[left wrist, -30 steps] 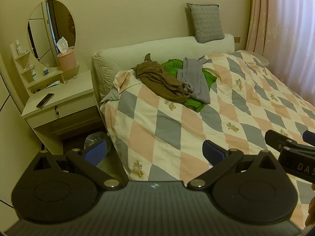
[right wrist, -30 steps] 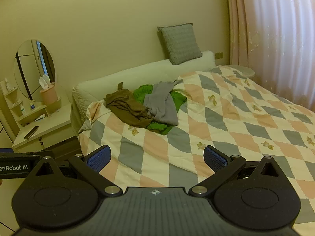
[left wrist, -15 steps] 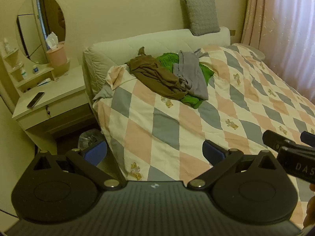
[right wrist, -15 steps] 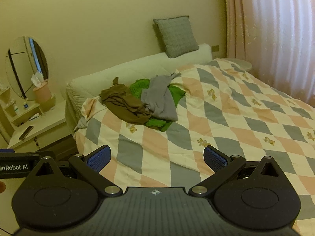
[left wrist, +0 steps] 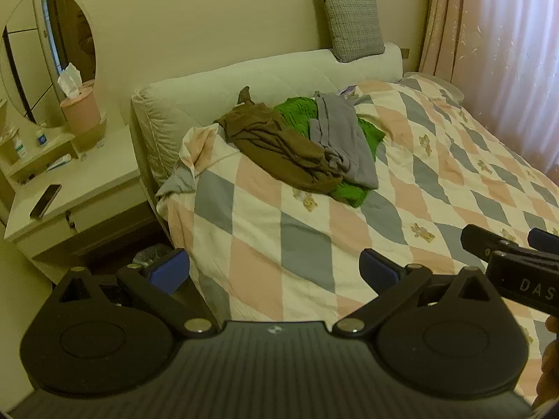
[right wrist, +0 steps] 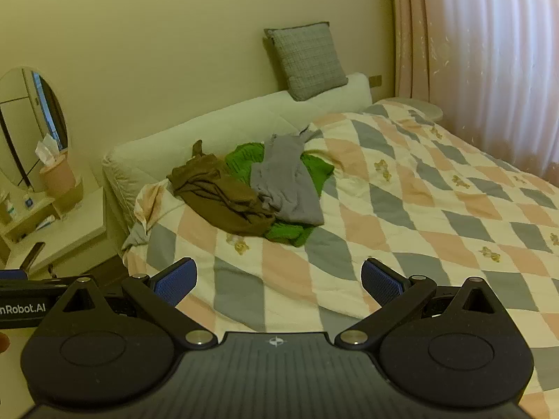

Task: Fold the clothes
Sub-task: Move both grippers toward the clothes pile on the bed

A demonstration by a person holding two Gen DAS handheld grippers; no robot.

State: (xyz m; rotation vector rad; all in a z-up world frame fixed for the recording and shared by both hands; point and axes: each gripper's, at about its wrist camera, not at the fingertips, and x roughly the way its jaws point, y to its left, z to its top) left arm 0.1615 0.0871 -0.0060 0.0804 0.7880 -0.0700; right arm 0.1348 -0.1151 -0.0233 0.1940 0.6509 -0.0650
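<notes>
A pile of clothes lies near the head of the bed: a brown garment (left wrist: pixel 279 148) (right wrist: pixel 223 199), a grey garment (left wrist: pixel 340 136) (right wrist: pixel 284 183) and a green one (left wrist: pixel 367 132) (right wrist: pixel 316 171) under them. My left gripper (left wrist: pixel 274 269) is open and empty, well short of the pile, over the bed's near corner. My right gripper (right wrist: pixel 279 281) is open and empty, over the quilt in front of the pile. The right gripper's body also shows at the right edge of the left wrist view (left wrist: pixel 517 262).
The bed has a diamond-patterned quilt (left wrist: pixel 436 188) (right wrist: pixel 436 209) and a padded headboard (left wrist: pixel 279 73) with a grey cushion (left wrist: pixel 353 22) on top. A dressing table (left wrist: pixel 77 188) with a mirror, tissue box and phone (left wrist: pixel 45 200) stands left. Curtains (right wrist: pixel 489 52) hang right.
Both grippers have moved closer to the bed and the pile, which appears larger in both views. Both stay open and empty.
</notes>
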